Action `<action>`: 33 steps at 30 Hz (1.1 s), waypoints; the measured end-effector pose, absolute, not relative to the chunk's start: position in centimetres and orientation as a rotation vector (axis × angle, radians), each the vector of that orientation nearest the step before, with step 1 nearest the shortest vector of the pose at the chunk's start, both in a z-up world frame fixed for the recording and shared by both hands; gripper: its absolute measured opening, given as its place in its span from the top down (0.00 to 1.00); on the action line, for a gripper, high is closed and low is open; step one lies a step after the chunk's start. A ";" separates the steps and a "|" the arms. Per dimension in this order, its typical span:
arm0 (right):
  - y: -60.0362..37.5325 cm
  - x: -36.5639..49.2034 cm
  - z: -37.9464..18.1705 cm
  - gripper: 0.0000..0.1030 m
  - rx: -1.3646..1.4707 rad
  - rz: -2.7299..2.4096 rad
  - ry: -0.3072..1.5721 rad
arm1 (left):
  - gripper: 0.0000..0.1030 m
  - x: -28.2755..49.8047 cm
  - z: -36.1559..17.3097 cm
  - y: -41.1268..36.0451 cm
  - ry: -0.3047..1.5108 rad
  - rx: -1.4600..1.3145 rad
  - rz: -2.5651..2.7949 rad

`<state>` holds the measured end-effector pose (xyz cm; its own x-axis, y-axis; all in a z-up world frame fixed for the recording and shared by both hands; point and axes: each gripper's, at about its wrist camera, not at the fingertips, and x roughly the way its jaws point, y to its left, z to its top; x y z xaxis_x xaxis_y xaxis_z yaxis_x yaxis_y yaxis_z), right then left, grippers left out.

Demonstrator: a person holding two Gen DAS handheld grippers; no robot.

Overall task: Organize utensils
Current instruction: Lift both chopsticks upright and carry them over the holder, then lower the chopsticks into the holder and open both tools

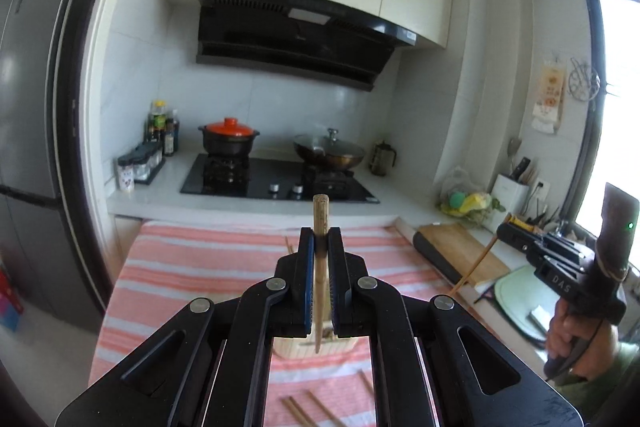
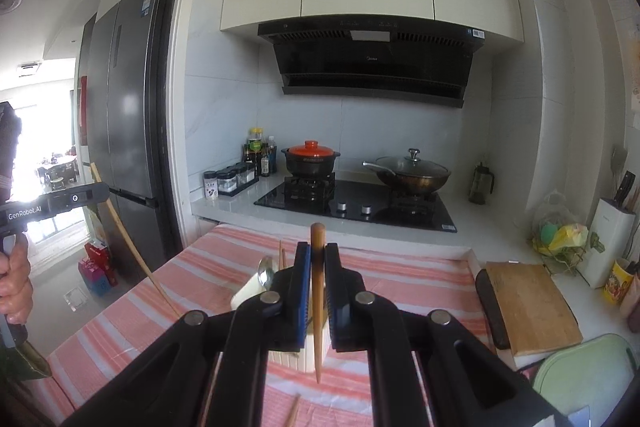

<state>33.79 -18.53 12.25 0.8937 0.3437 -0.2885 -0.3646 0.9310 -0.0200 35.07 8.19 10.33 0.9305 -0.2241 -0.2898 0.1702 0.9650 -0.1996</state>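
Over the striped desk [image 2: 420, 291]: both my grippers are clamped on one upright chopstick each, left gripper [image 1: 321, 259], right gripper [image 2: 317, 275]. Tips point toward 6 o'clock, straight down at the holder [image 2: 250, 293] below.

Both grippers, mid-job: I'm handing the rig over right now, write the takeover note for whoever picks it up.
Left gripper: shut on a pale chopstick, held upright above the cream utensil holder.
Right gripper: shut on a darker brown chopstick, also upright, tip down over the same holder.
Holder stands on the striped cloth; a spoon and some chopsticks are already in it.
Left to do: lower both held sticks into the holder, then collect the loose chopsticks lying on the cloth in front of it.
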 end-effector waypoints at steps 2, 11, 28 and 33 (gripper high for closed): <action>-18.2 35.7 12.7 0.93 -0.058 0.376 0.262 | 0.96 37.0 11.0 7.6 0.290 -0.166 -0.195; -15.2 44.2 9.9 0.93 -0.007 0.440 0.297 | 0.96 47.4 6.4 5.3 0.396 -0.108 -0.139; -11.9 53.7 1.7 0.59 0.022 0.503 0.647 | 0.42 54.0 -3.2 5.4 0.753 -0.135 -0.082; -14.2 48.6 3.0 0.59 0.016 0.548 0.630 | 0.38 48.2 -3.3 7.8 0.792 -0.106 -0.101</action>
